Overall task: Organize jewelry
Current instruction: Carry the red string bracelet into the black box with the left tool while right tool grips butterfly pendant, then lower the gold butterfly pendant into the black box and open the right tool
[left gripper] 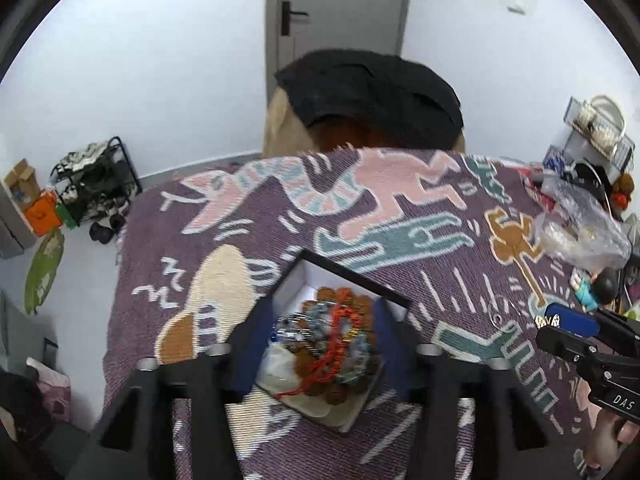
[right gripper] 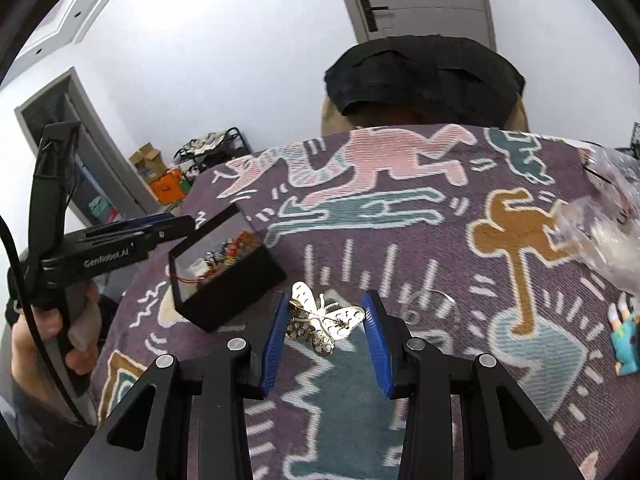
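over patterned blanket [right gripper: 400, 216] | left claw [left gripper: 326, 344] apart above jewelry box [left gripper: 352, 280] | right claw [right gripper: 326, 320] clamped on butterfly brooch [right gripper: 326, 320]

— Left gripper [left gripper: 324, 344]?
— Jaws apart, nothing clamped, angled down; a hand [right gripper: 52, 340] wraps its handle.
— Right gripper [right gripper: 326, 326]?
— Angled down, blue pads [right gripper: 376, 344] pinching a brooch [right gripper: 322, 320].

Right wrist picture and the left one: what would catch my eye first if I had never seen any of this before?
Probably the gold butterfly brooch, held between the blue pads of the right gripper above the patterned blanket. Next, the black box on the blanket, lying under the left gripper, whose jaws stand apart; it holds a tangle of bead bracelets in red, blue and brown.
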Demonstrator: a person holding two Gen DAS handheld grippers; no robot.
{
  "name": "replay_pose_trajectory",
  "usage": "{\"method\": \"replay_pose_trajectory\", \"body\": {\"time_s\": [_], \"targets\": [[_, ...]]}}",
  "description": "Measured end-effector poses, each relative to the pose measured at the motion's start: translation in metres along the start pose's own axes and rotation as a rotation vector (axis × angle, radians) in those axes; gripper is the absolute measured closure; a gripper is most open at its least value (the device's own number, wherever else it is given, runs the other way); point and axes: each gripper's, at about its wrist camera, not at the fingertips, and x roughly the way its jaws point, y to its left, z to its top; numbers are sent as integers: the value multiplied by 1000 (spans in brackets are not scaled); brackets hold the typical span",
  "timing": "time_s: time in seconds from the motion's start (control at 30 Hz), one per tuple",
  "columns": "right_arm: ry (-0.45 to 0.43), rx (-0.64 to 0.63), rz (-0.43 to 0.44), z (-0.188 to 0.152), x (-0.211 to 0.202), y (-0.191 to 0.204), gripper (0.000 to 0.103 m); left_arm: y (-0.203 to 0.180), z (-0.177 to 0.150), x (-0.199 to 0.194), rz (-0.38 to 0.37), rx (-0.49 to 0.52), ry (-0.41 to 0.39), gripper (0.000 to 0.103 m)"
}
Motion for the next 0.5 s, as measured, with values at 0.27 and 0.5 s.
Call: {"method": "replay_pose_trajectory", "body": {"time_s": [0.27,0.5], "targets": [[10,-26,58,16,20,39,64,34,-10,-16,33,-39,-28,41],[27,-48,92,31,41,71,64,59,-19,-23,39,-73,-40,41]]}}
